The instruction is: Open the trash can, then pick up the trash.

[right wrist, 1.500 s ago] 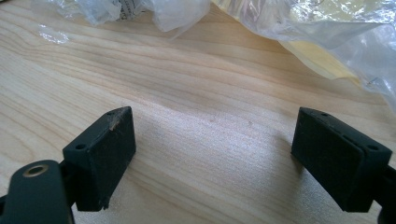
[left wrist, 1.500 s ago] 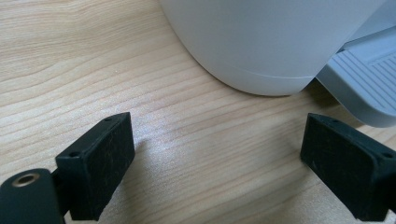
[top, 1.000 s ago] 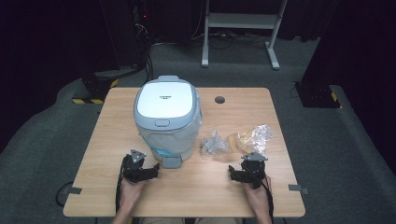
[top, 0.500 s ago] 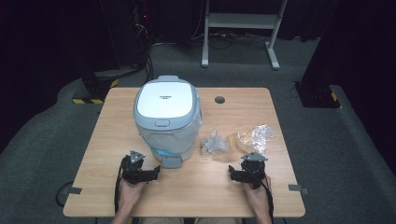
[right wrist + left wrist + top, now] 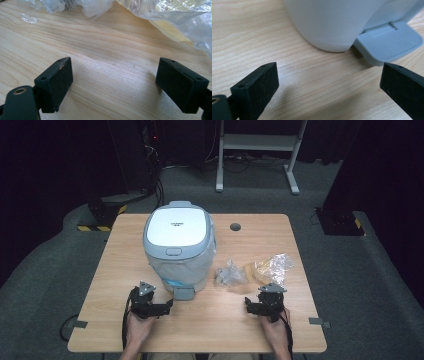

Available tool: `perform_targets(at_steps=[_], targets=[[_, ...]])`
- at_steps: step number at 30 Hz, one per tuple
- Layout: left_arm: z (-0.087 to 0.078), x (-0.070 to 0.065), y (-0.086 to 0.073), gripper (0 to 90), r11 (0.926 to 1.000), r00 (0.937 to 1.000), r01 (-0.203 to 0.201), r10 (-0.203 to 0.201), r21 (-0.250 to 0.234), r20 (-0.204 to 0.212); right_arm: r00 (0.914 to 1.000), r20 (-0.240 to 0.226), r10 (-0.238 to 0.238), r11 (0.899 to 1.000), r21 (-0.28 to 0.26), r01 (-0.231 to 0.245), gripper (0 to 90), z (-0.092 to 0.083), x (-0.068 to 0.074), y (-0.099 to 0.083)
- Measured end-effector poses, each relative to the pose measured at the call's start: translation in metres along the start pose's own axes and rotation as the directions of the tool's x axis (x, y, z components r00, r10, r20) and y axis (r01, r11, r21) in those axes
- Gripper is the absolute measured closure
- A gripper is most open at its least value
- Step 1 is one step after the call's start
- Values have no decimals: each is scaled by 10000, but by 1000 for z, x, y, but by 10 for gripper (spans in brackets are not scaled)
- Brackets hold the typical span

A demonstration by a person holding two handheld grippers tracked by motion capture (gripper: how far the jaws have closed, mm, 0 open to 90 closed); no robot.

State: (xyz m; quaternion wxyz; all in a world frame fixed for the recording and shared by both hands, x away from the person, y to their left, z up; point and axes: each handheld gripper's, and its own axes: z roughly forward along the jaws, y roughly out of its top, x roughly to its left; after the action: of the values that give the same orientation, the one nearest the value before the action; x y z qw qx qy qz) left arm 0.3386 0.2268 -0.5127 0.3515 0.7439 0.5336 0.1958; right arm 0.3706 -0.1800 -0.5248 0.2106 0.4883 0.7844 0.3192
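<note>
We found the bin (image 5: 179, 245), a white and grey lidded container, standing upright on the wooden table (image 5: 110, 270), left of centre in the high view, with its lid closed. Its grey pedal (image 5: 183, 292) projected from the base toward the lower edge of that frame. The left gripper (image 5: 167, 306) sat low and left of centre, just beside the pedal and pointing toward it. In the left gripper view we recorded the jaws spread wide with nothing between them; the bin wall (image 5: 332, 22) occupied the upper centre, and the pedal (image 5: 389, 43) lay at the upper right, close to the right-hand jaw but apart from it. The right gripper (image 5: 248, 305) sat low and right of centre in the high view, just below two items: a crumpled clear wrapper (image 5: 229, 274) and a yellow bag (image 5: 270, 267) lying beside it to the right. In the right gripper view the jaws likewise stood wide apart and held nothing, bare table showing between them; the clear wrapper (image 5: 57, 5) ran along the upper left edge and the yellow bag (image 5: 172, 27) filled the upper right. Neither gripper touched either item.
</note>
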Motion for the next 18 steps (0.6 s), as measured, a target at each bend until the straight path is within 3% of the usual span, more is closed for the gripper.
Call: perform_targets(at_steps=[18], targets=[[4, -16, 16, 5, 9998, 9997, 107, -103, -182, 202, 10000, -36, -15, 10000, -22, 15, 145, 0, 0, 0]])
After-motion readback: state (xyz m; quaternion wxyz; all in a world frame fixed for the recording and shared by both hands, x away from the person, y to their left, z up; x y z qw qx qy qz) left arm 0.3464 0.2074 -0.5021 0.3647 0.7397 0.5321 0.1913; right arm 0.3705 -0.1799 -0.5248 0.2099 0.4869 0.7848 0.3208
